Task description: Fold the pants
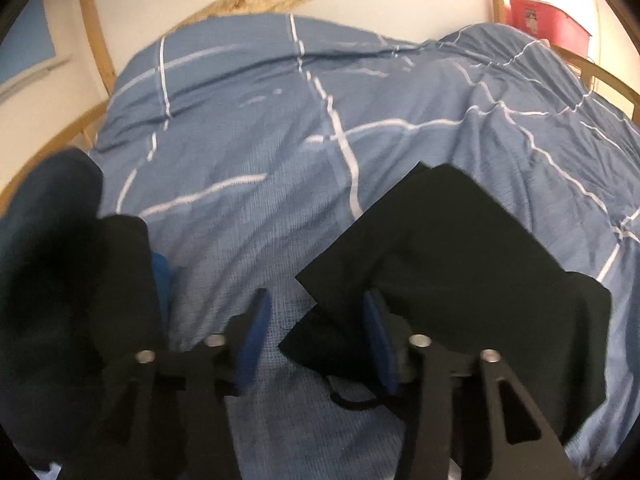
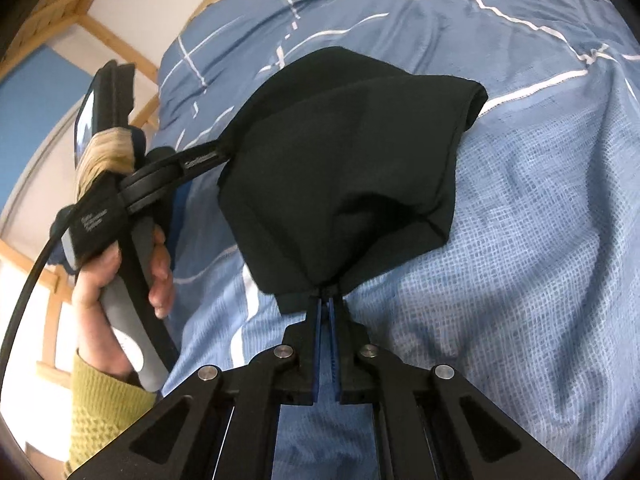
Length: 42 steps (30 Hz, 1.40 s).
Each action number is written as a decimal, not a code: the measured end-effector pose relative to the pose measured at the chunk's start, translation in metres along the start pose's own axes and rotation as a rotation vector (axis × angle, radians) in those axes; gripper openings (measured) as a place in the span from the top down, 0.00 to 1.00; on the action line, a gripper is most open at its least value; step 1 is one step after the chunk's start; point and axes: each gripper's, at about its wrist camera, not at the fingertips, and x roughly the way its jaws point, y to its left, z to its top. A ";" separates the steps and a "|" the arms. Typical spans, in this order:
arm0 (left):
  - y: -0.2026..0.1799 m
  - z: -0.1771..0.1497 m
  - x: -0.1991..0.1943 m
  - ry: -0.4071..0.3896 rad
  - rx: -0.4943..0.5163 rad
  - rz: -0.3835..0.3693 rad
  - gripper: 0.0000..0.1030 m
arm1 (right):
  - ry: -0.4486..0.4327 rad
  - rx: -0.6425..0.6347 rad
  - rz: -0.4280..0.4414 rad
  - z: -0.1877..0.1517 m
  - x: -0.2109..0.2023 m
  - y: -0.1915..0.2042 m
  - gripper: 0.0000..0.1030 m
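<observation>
Over the blue duvet (image 2: 520, 240), right claw (image 2: 329, 300) clamps black pants (image 2: 340, 152); left claw (image 1: 316, 344) gapes.

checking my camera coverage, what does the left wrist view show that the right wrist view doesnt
Only the left wrist view: the left claw seen from behind, jaws apart, black pants beside the right pad, a red box far right, and dark clothing at left.

Only the right wrist view: the right claw shut on the pants edge, and the person's hand in a mustard sleeve holding the other tool.

Both: the folded black pants on the blue checked duvet, wooden bed frame.
</observation>
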 end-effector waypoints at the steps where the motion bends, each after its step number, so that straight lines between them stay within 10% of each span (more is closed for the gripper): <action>1: -0.001 0.001 -0.007 -0.018 -0.002 0.003 0.39 | -0.015 -0.004 -0.003 -0.001 -0.005 0.000 0.94; 3: 0.001 -0.001 -0.031 -0.071 -0.057 0.036 0.27 | -0.060 -0.005 -0.022 -0.003 -0.020 -0.001 0.88; 5: 0.005 -0.005 -0.047 -0.102 -0.122 0.028 0.21 | -0.124 0.001 -0.037 -0.002 -0.039 -0.005 0.54; 7: 0.009 -0.011 -0.054 -0.094 -0.175 0.013 0.21 | -0.195 -0.009 -0.054 0.005 -0.058 -0.006 0.49; 12: 0.016 -0.026 -0.053 -0.030 -0.299 -0.021 0.21 | -0.292 -0.186 -0.116 0.050 -0.080 -0.006 0.47; 20: 0.000 -0.053 -0.045 0.027 -0.420 -0.093 0.21 | -0.196 -0.283 -0.091 0.109 -0.049 -0.036 0.45; 34: 0.007 -0.050 -0.005 0.085 -0.539 -0.206 0.22 | -0.092 -0.169 0.029 0.101 0.006 -0.070 0.46; 37: 0.006 -0.048 0.001 0.091 -0.540 -0.212 0.22 | -0.074 -0.178 0.028 0.099 0.007 -0.070 0.66; 42: 0.003 -0.049 -0.003 0.071 -0.520 -0.196 0.22 | -0.069 -0.203 -0.006 0.094 0.003 -0.067 0.66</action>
